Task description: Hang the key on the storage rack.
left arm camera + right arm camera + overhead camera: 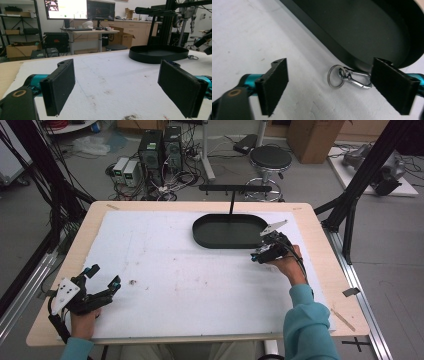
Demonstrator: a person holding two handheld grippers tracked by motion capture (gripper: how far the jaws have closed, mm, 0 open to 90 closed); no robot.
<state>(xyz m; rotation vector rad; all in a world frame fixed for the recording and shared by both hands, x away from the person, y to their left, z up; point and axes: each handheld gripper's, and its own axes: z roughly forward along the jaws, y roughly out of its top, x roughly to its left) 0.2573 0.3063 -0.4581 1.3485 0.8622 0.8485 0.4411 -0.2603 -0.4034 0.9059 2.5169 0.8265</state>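
Looks like the pick-up step: the right tool (pixel 329 86) hangs wide open over a keyring clip (pixel 349 78) lying just beside the tray (pixel 367 32). Next it needs lowering and closing. The left tool (pixel 102 277) sits open, far from the tray.

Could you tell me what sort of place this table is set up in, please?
Most likely a robotics or research lab. Computer towers sit amid tangled cables on the floor beyond the table, monitors stand on a desk behind, and black frame struts flank the workspace.

Lab: monitors (pixel 80 9), floor computers (pixel 161 147)
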